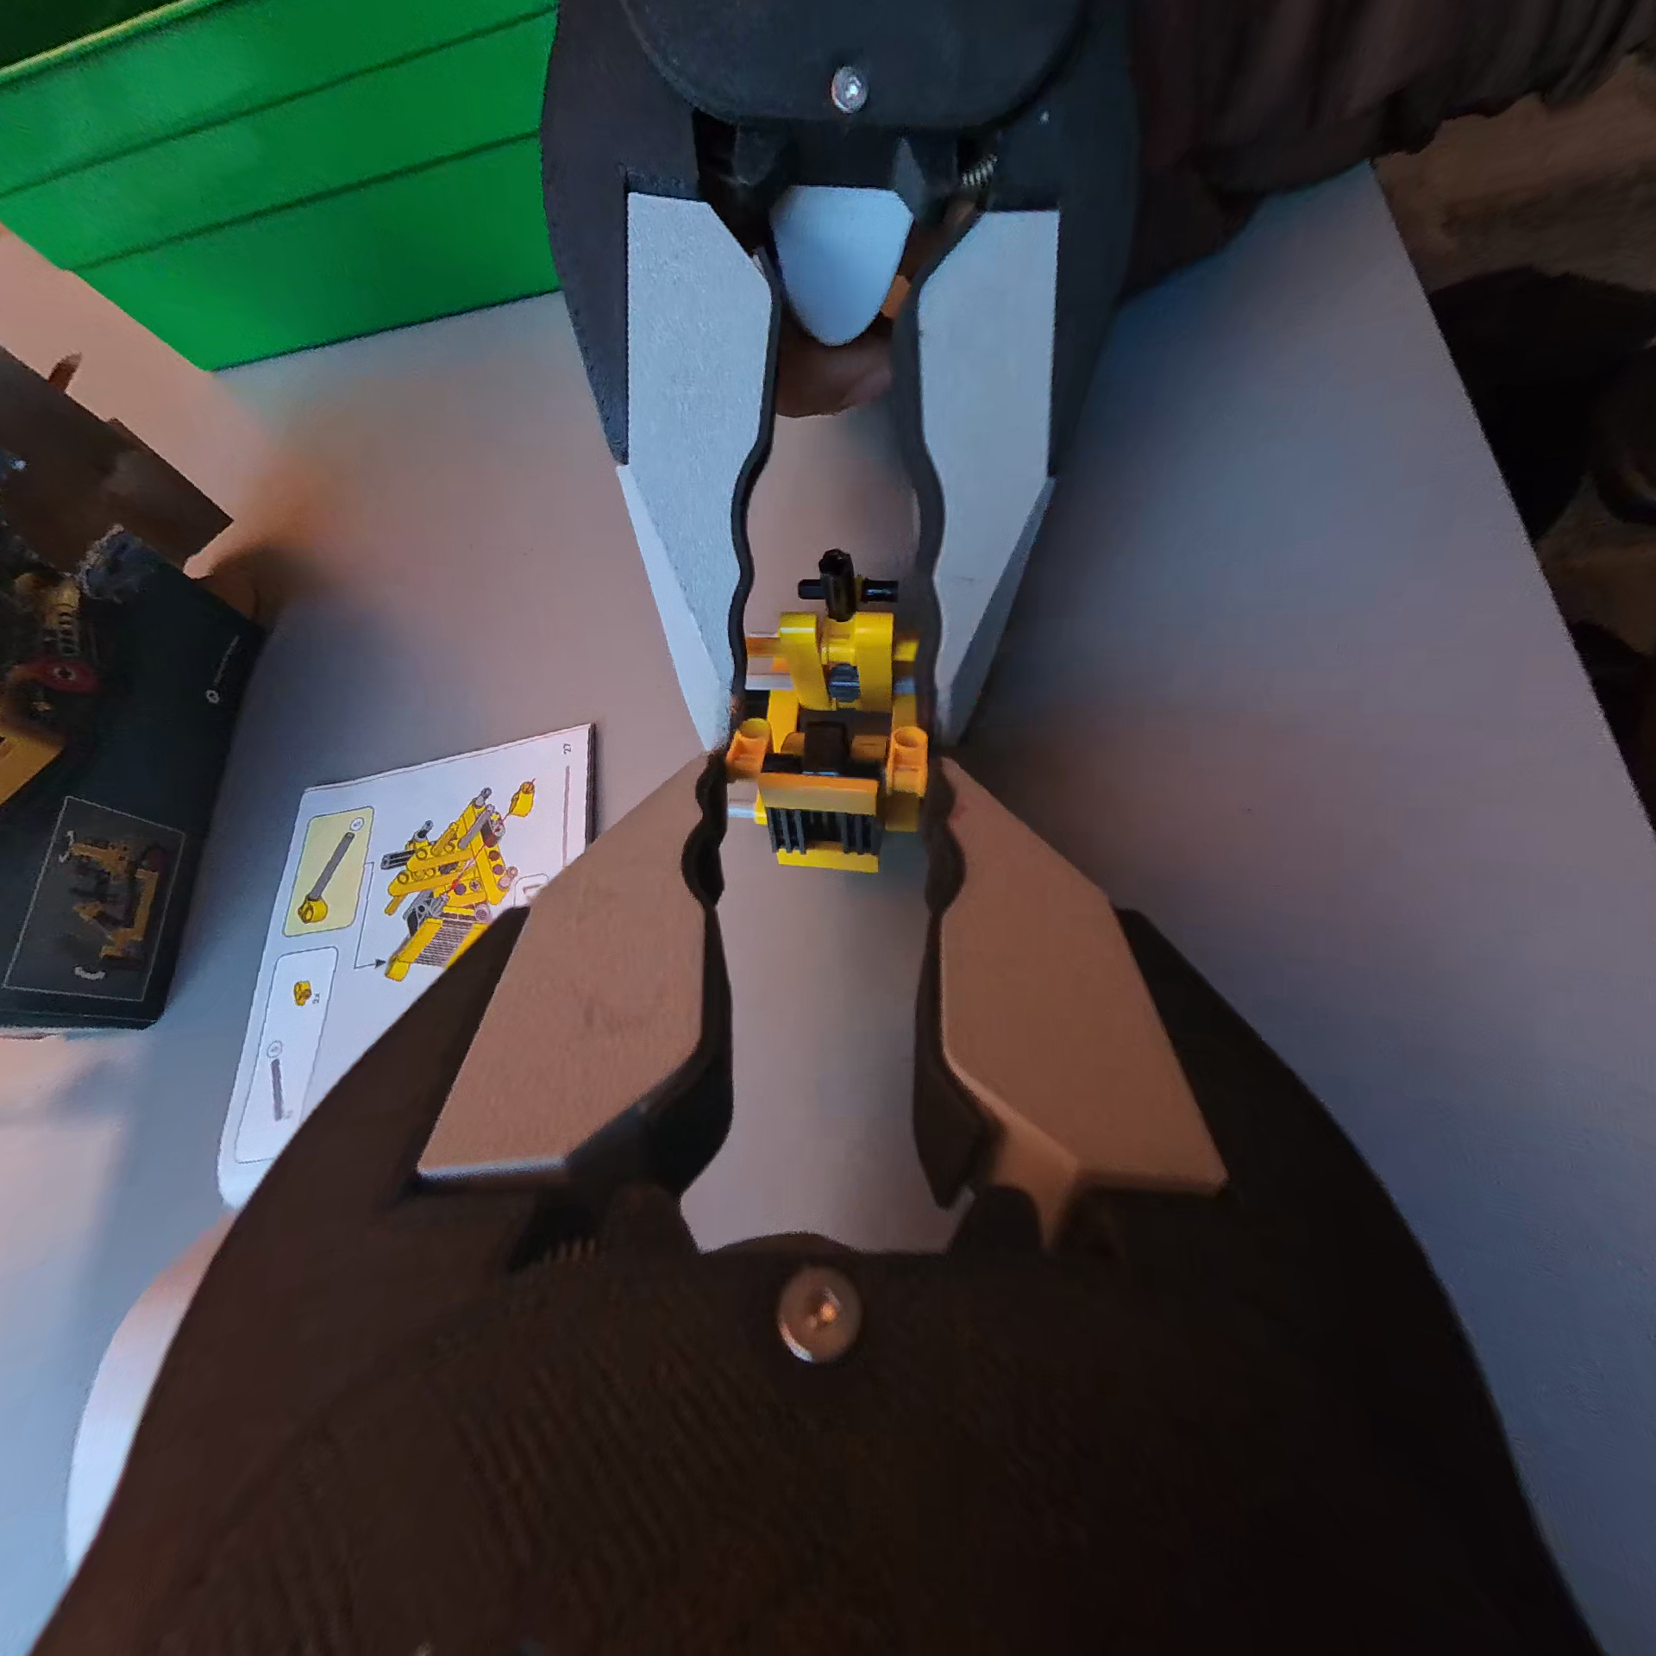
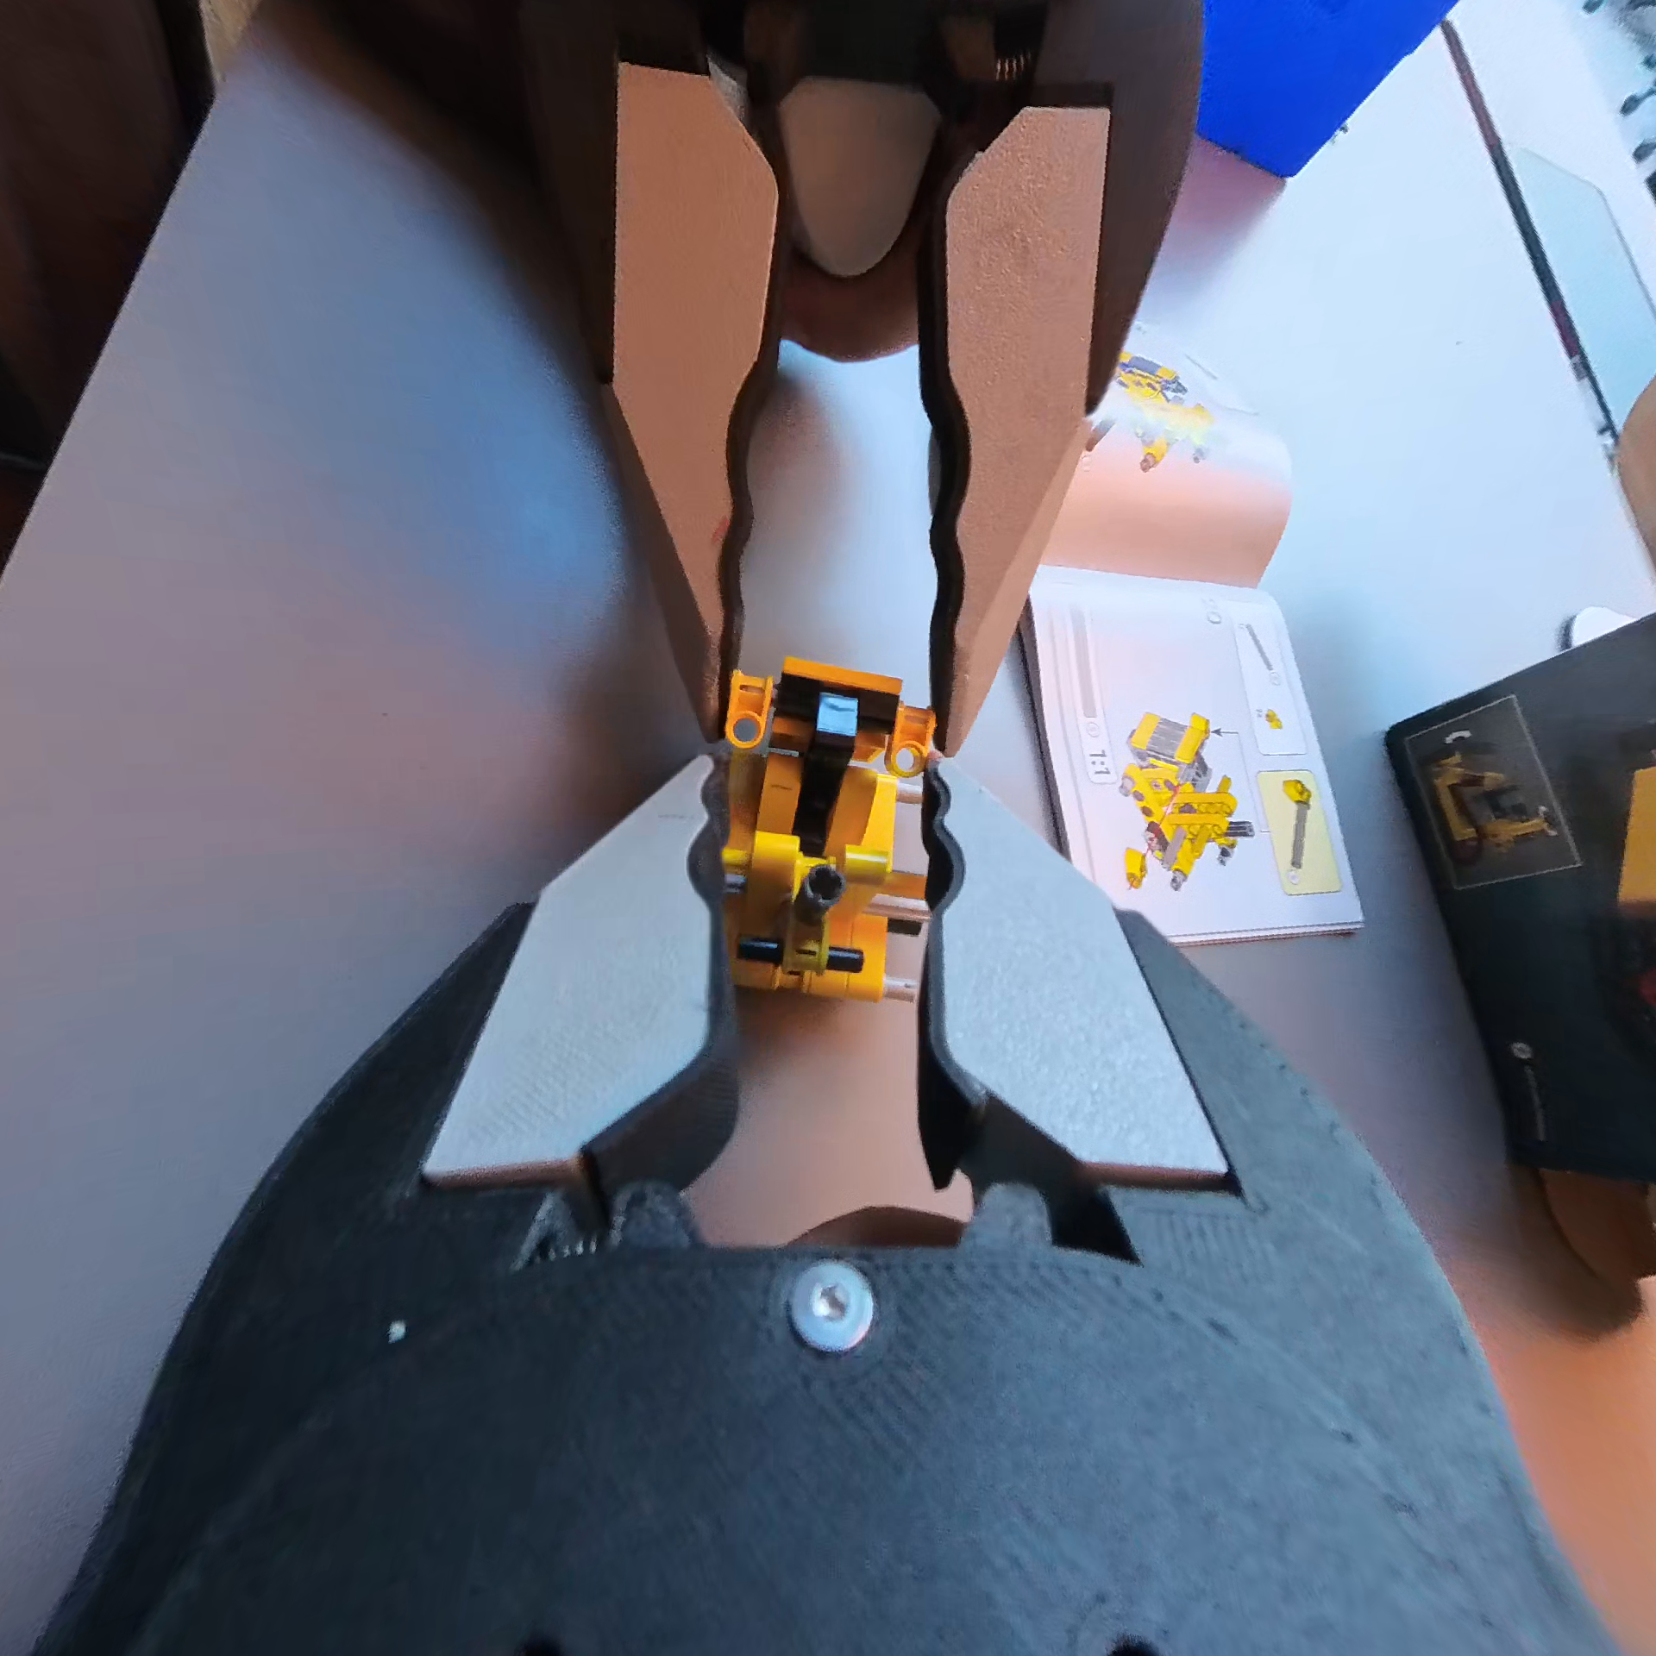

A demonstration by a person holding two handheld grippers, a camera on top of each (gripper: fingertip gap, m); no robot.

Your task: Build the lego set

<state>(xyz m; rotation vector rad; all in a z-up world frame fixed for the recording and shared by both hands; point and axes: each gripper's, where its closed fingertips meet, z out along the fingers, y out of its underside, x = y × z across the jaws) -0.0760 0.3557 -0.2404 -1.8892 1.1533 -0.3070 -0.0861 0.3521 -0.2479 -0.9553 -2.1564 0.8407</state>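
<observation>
A: Item one: yellow lego model (image 1: 829,744), held above the counter (image 1: 1254,806) between two grippers that meet nose to nose.

B: Grip?

A: Left gripper (image 1: 820,789), jaws pinching the model's front end at the orange connectors. Right gripper (image 2: 824,789), jaws closed on the model's rear sides, beside the black pins.

B: Surroundings?

A: Instruction booklet (image 1: 421,905), open, flat on the counter beside the grippers; the left gripper's body covers its near corner. Black set box (image 1: 99,806) just beyond the booklet.

B: Differences between views?

A: The left wrist view alone shows a green bin (image 1: 269,179) at the counter's far edge. The right wrist view alone shows a blue container (image 2: 1299,81) at the opposite far corner, plus the booklet's (image 2: 1192,762) curled second page and the box (image 2: 1541,896) at the frame's edge.
</observation>
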